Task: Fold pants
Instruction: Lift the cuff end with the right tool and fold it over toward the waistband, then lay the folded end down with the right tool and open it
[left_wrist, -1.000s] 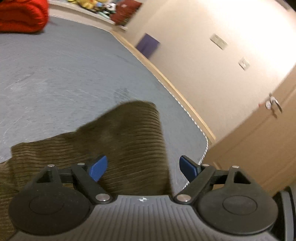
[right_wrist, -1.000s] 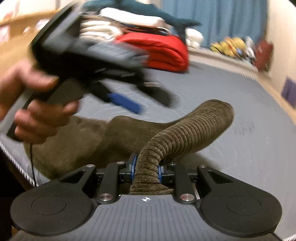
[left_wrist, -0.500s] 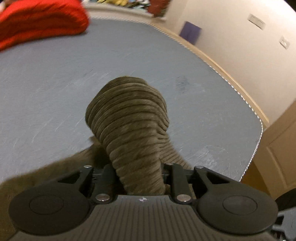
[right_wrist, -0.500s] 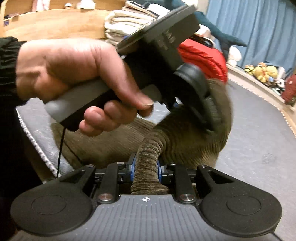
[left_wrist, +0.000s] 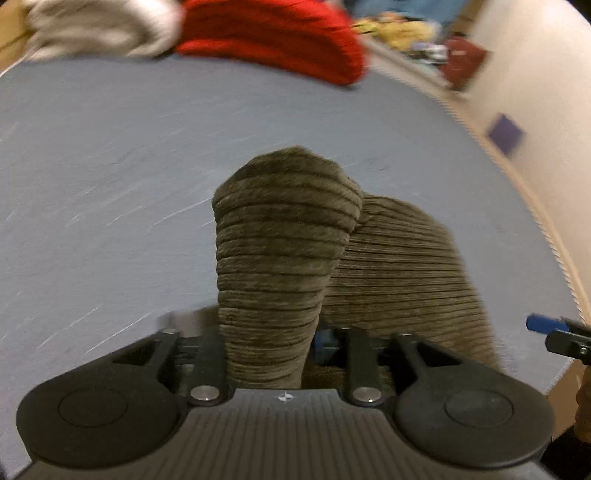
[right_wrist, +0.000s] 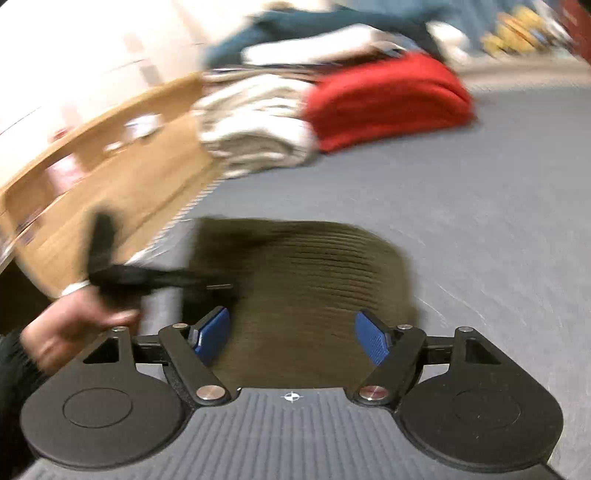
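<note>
Hard to make out: both views are smearing with motion; the far end of the room is dissolving into streaks, and the pile beyond the red blanket (right_wrist: 388, 99) is reading only as pale folded cloth (right_wrist: 255, 136).
Hidden: the left gripper (left_wrist: 269, 339) is showing just one blue pad on the right side of the cloth, the other one is sitting buried behind the fabric.
Cut off: the right gripper (left_wrist: 550, 332) is peeking in at the edge of the left view as a blue tip and a bit of black arm, nothing more.
Left fingers: clamping a bunched roll of the pants (left_wrist: 284, 251), squeezed tight between them.
Right fingers (right_wrist: 210, 332): standing spread wide apart, gripping nothing, with the pants (right_wrist: 303, 291) lying between and beyond them.
Left hand (right_wrist: 70, 328): blurring at the left edge of the right view, wrapped round a dark handle.
Where the pants are: lying on the grey bed (left_wrist: 110, 184), near its front corner, brown ribbed cloth.
Which way they are pointing: the pinched roll is rising from the fingers up and away toward the red blanket (left_wrist: 273, 40), its length running straight ahead; a flatter part is spreading down to the right of it.
Long axis of the whole garment: I cannot tell, too much is lying under the grippers.
</note>
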